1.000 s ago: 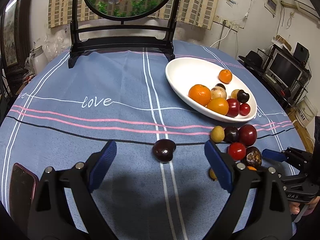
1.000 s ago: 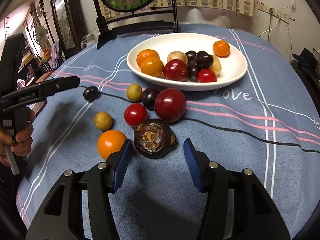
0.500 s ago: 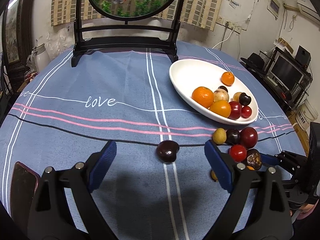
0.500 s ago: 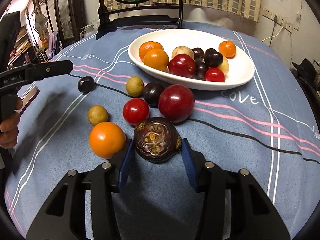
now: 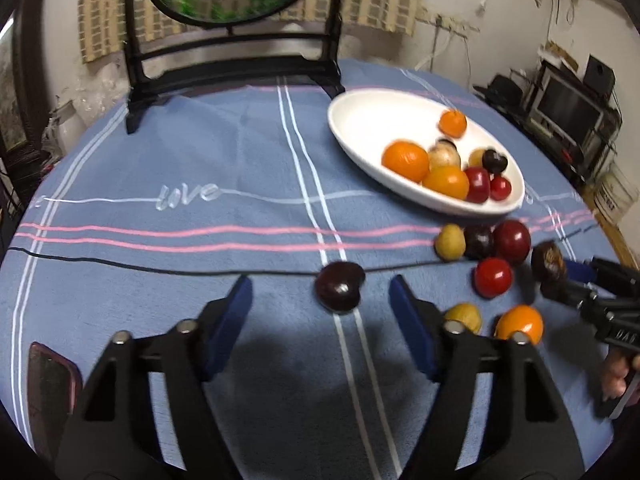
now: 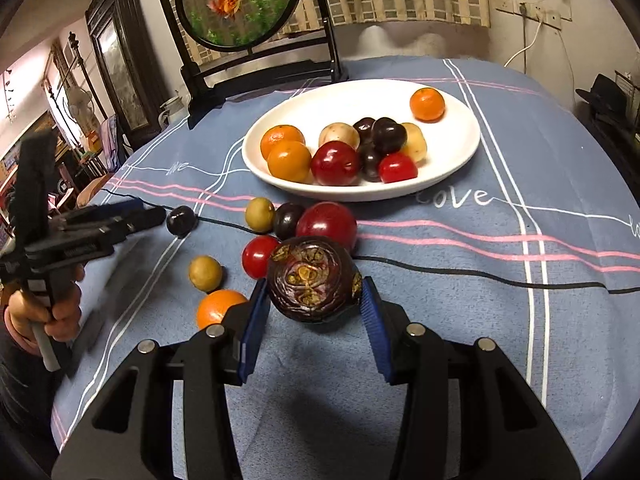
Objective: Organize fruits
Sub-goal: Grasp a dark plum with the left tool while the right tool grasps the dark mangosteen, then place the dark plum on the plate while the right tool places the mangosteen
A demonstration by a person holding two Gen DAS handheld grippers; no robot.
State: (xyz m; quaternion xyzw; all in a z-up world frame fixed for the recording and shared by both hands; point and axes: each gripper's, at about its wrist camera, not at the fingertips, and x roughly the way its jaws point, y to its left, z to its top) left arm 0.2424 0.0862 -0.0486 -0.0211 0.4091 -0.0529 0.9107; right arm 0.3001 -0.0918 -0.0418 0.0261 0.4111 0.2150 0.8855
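The right gripper has its blue jaws clenched on a dark purple mangosteen, one pad at each flank, and the fruit appears to sit a little clear of the blue striped cloth that covers the bench. In the left wrist view the same mangosteen shows at the tip of the right gripper, near the right edge of the picture.

The left gripper is closing, with a small dark plum between its jaws, nearer the right one; neither pad touches the plum, which rests on the cloth by a white double stripe.

Loose fruit lies in a cluster on the bench between the two grippers: a yellow-green fruit, a dark plum, a big red fruit, a red tomato, another yellow-green fruit and an orange.

Beyond them stands a white oval dish that holds oranges, red and dark fruit and pale ones. A framed round goldfish panel stands at the far end of the bench, and a phone lies near the left gripper
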